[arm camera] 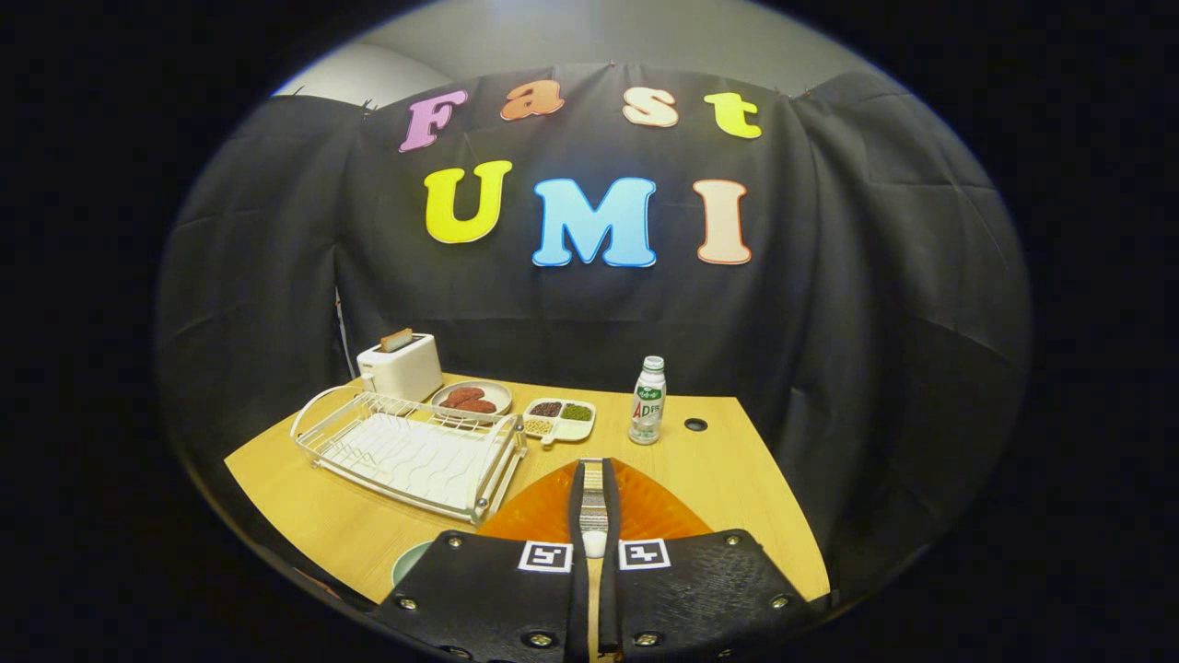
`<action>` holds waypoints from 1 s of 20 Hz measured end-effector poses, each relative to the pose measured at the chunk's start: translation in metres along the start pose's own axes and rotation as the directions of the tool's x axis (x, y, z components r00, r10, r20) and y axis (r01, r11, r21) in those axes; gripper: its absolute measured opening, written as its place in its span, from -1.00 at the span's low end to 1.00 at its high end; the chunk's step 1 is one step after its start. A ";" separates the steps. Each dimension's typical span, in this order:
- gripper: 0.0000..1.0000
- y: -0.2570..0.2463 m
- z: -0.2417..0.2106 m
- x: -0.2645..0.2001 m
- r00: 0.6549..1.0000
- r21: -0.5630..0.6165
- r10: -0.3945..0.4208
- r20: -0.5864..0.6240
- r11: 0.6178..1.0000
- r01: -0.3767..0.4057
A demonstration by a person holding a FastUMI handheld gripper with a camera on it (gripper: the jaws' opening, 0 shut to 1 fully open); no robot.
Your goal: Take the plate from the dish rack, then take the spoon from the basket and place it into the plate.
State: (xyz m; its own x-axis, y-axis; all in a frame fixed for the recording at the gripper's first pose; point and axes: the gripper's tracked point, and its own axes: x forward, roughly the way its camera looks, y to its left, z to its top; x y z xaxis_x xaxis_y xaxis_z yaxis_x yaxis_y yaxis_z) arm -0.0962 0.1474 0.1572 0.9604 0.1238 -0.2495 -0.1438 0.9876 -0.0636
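My gripper (594, 471) is shut on a narrow striped spoon (594, 502), which stands between the two fingers with a pale end near their base. Right under and just ahead of the fingers lies the orange ribbed basket (539, 511). A pale green plate (410, 562) rests on the table beside the left finger, mostly hidden by it. The white wire dish rack (414, 451) stands ahead to the left with nothing in it.
Beyond the rack stand a white toaster (401, 366) with bread in it, a small plate of reddish food (472, 398) and a divided tray of beans (559, 419). A plastic bottle (647, 401) stands ahead, near a cable hole (695, 424) in the wooden table (737, 497).
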 end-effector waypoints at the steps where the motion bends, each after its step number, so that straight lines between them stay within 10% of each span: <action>1: -0.91 0.006 -0.005 -0.002 1.000 -0.003 0.009 -0.011 1.000 -0.009; 20: -0.92 0.111 -0.067 0.036 0.969 -0.052 0.159 -0.188 0.984 -0.172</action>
State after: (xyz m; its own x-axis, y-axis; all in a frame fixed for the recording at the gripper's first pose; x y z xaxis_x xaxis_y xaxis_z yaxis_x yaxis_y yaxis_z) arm -0.0930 0.2552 0.0767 0.8632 0.2589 -0.4335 -0.3186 0.9453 -0.0697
